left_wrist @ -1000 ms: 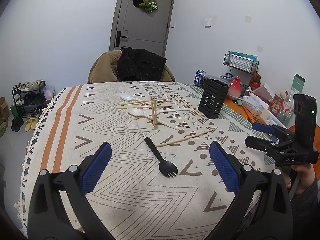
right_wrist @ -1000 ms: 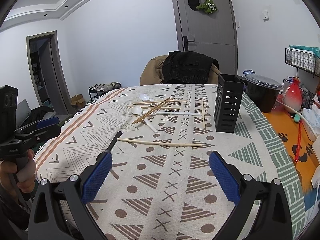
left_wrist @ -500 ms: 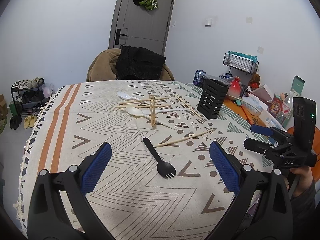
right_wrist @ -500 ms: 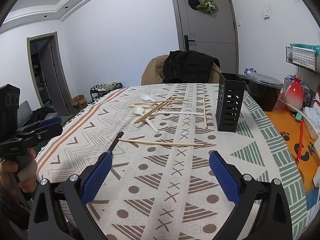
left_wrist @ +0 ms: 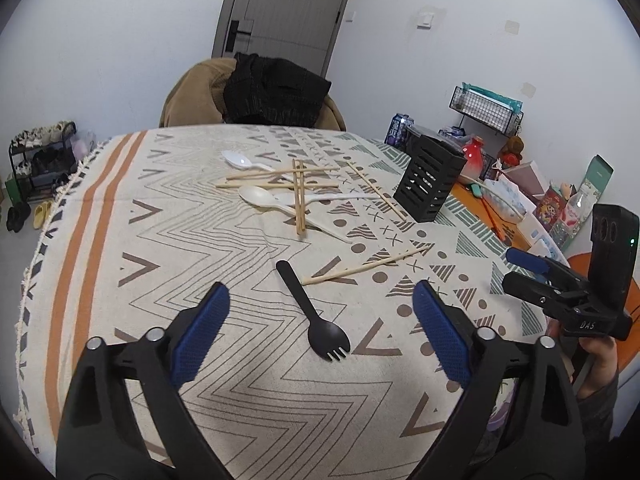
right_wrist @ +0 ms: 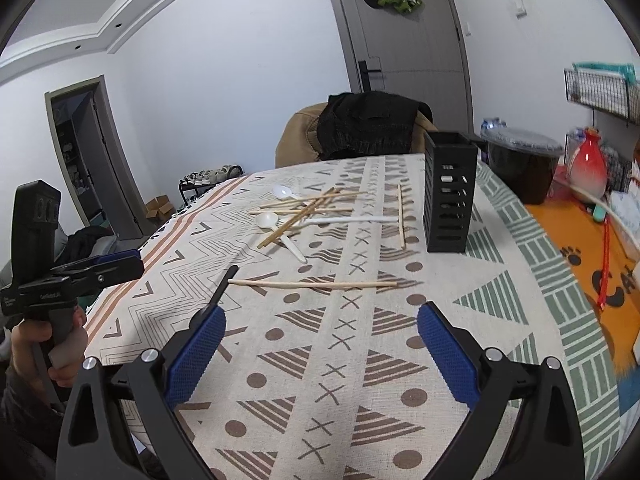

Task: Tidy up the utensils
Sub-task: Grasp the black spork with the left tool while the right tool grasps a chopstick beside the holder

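The left gripper (left_wrist: 320, 332) hangs low over the near edge of the desk (left_wrist: 132, 288), its blue fingers (left_wrist: 200, 336) set wide but closing in, with nothing pressed between them. Just ahead of them lies a black spork (left_wrist: 310, 308), tines toward the gripper, handle pointing away. A single chopstick (left_wrist: 366, 266) lies slantwise just beyond the spork's handle. Farther back sits a loose heap: two white spoons (left_wrist: 260, 198) tangled with several more chopsticks (left_wrist: 298, 200). To the right of the heap stands an upright black slotted holder (left_wrist: 430, 182), apart from everything else.

The right gripper (right_wrist: 320, 354) hovers over the patterned cloth (right_wrist: 360, 360) nearer the orange side of the desk, fingers (right_wrist: 446, 354) spread wide with nothing between them. A hand (right_wrist: 44, 352) grips the left tool's handle at the desk's edge.
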